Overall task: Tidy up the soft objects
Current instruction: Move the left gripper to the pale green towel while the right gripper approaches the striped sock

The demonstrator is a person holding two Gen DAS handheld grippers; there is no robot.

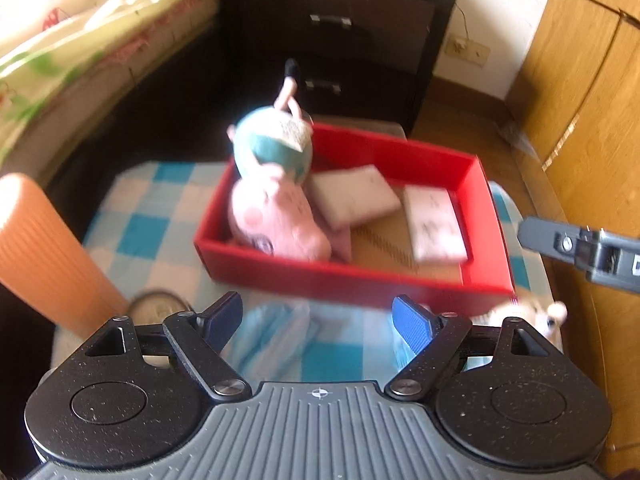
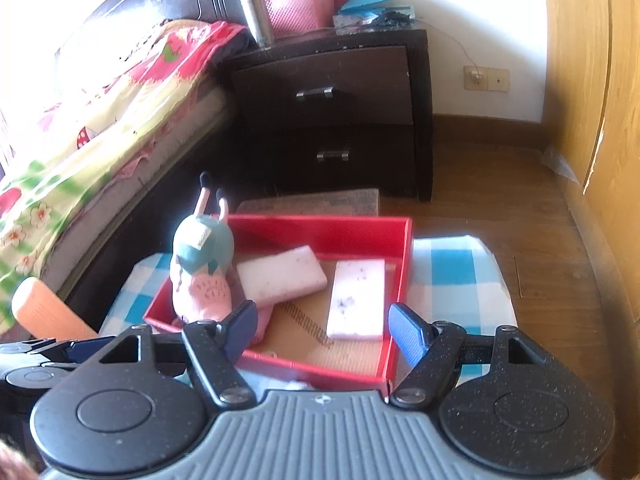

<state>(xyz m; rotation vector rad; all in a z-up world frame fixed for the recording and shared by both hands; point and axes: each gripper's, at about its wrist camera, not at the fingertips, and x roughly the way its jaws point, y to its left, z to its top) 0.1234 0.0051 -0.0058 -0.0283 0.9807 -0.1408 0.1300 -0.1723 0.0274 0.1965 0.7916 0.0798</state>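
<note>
A dark wooden nightstand [image 2: 332, 112] with two drawers stands at twelve o'clock against the white wall. On its top sit a pink basket [image 2: 300, 8] and, just beside it, a steel flask [image 2: 256, 14]. At ten o'clock a bed carries a flowered blanket [image 2: 100, 120]. A wall socket [image 2: 486, 78] shows at one o'clock, and a yellow wooden wardrobe [image 2: 592, 100] fills three o'clock. An orange ribbed cylinder [image 1: 44, 248] stands at nine o'clock on the blue-checked cloth [image 1: 156, 200].
</note>
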